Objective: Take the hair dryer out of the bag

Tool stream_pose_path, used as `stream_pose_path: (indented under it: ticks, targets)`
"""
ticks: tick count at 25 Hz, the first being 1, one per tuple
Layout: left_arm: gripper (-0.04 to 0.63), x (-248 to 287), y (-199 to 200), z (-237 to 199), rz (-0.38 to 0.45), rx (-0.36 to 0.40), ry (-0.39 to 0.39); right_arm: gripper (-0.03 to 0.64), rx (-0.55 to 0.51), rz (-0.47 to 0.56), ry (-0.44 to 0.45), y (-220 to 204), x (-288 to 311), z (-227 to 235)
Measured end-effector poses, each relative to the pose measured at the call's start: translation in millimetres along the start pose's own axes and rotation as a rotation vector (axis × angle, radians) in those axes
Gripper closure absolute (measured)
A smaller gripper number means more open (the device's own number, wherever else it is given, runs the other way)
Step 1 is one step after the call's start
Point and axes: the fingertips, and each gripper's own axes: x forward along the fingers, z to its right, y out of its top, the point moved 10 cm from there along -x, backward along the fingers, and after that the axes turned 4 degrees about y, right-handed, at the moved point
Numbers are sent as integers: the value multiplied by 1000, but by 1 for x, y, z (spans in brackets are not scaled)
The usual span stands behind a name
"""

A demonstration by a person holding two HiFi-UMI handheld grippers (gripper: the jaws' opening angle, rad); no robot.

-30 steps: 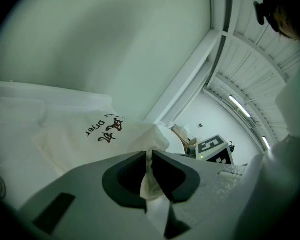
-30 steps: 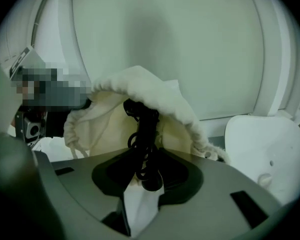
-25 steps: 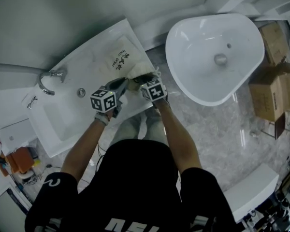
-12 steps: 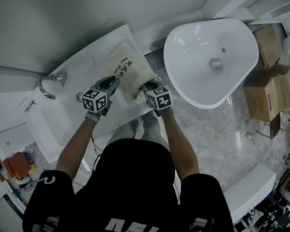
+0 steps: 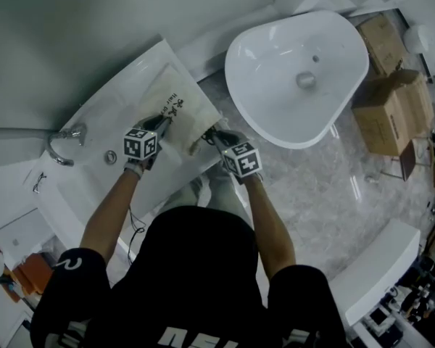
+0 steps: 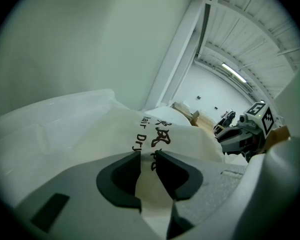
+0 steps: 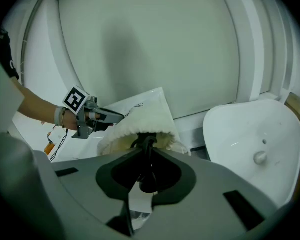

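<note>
Cream drawstring bag (image 5: 175,111) lies flat on the white desk (image 5: 119,93). Its long axis runs from the wall toward the person, gathered mouth at the near end.

The hair dryer sits inside the bag, body unseen. Only a black cord (image 7: 146,144) comes out of the mouth.

Right gripper (image 5: 209,135) at the bag's mouth, fingers clamped on that cord. It is the nearer hand for the draw, which should run along the bag's axis, away from the mouth.

Left gripper (image 5: 162,121) on the bag's left flank. Its fingers have just been opening and stand partly apart, cloth showing in the gap, no pinch evident. Probably there to pin the bag.
</note>
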Motion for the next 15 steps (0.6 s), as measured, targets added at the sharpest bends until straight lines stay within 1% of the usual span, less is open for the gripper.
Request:
stream_pose_path:
  ticks: [2,5,9,11,15]
  targets:
    - [508,4,-2,5,-14,11,-30,566,9,11,-12,-7,-10,3]
    - [506,4,-5,10,-8,16,-57,566,20,17,-23,-15,-18,1]
    - [502,2,-5,11,9,11,-47,566,43,6,-38,-21,-26,-4]
    - [502,1,-3,10,13,10,-36,566,45,19,-46,-22,-31,-3]
    - [502,3,-4,6,4,-4,-12,566,45,23,-73,-29,-43,4]
